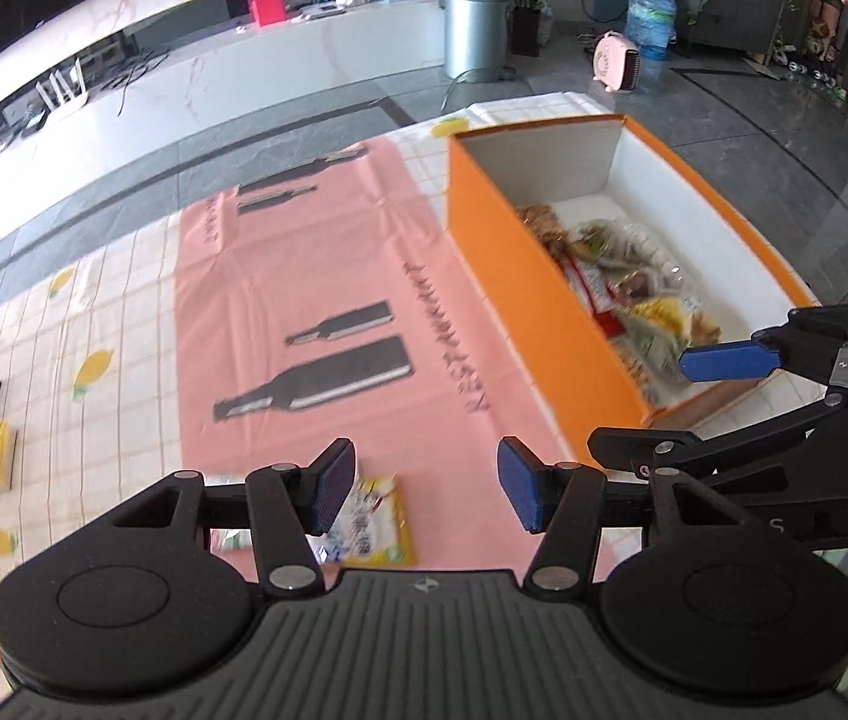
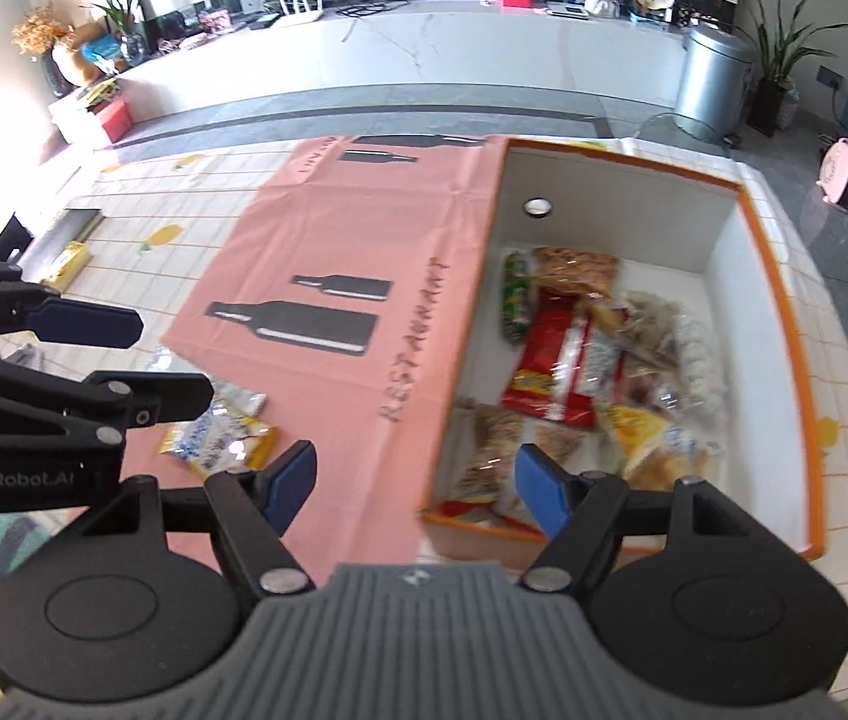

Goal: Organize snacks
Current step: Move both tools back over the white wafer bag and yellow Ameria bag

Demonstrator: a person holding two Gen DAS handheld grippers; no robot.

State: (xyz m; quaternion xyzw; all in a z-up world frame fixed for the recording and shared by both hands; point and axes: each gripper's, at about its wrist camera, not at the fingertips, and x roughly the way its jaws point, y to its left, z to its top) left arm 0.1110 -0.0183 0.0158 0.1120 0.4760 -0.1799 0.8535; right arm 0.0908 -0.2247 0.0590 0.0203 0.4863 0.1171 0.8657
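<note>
Gaping empty, left gripper (image 1: 427, 489) over yellow snack packet (image 1: 373, 519), right gripper (image 2: 415, 483) likewise.

Snack packets (image 2: 580, 360) in orange box (image 2: 778, 300) blurred — labels unreadable.

silver bin (image 1: 474, 24), water jug (image 1: 650, 21), pink heater (image 1: 616, 63)
</note>
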